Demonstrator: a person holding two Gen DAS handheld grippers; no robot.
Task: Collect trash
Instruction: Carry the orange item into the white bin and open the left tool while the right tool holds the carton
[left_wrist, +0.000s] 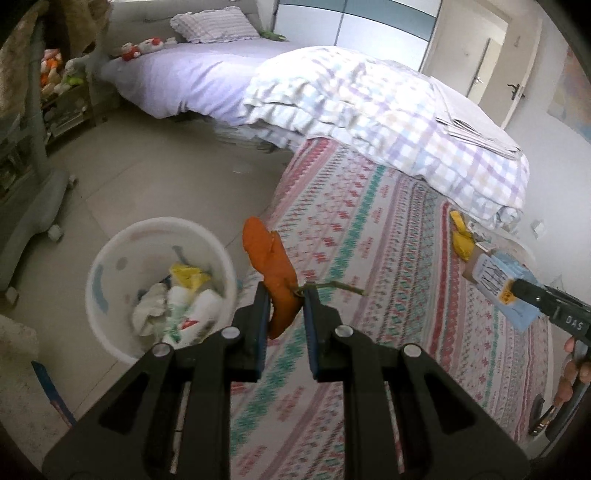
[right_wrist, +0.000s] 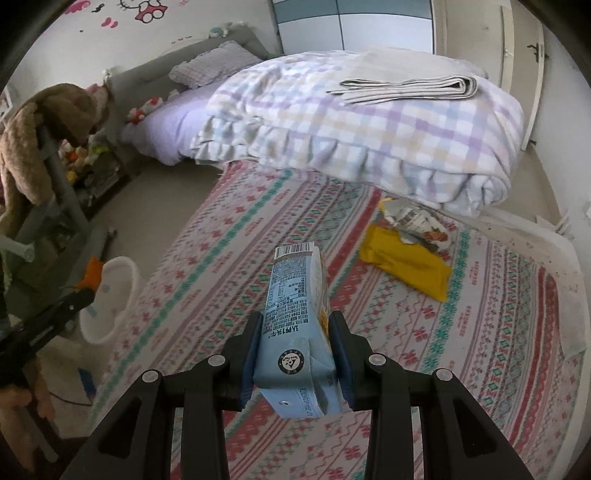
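Observation:
My left gripper (left_wrist: 284, 295) is shut on an orange peel (left_wrist: 271, 262) with a green stem, held above the edge of the patterned bedspread (left_wrist: 388, 258), just right of the white trash bin (left_wrist: 110, 254). The bin stands on the floor and holds crumpled paper and wrappers. My right gripper (right_wrist: 297, 325) is shut on a light blue drink carton (right_wrist: 295, 306) above the bedspread (right_wrist: 258, 229). The carton also shows in the left wrist view (left_wrist: 495, 280). A yellow wrapper (right_wrist: 402, 258) and a torn printed wrapper (right_wrist: 413, 221) lie on the bedspread beyond it. The bin shows at left (right_wrist: 110, 295).
A folded checked quilt (left_wrist: 369, 107) with a folded newspaper (right_wrist: 406, 86) on top lies on the bed. A grey chair base (left_wrist: 33, 210) with wheels stands left of the bin. A shelf of plush toys (left_wrist: 55, 74) is at far left.

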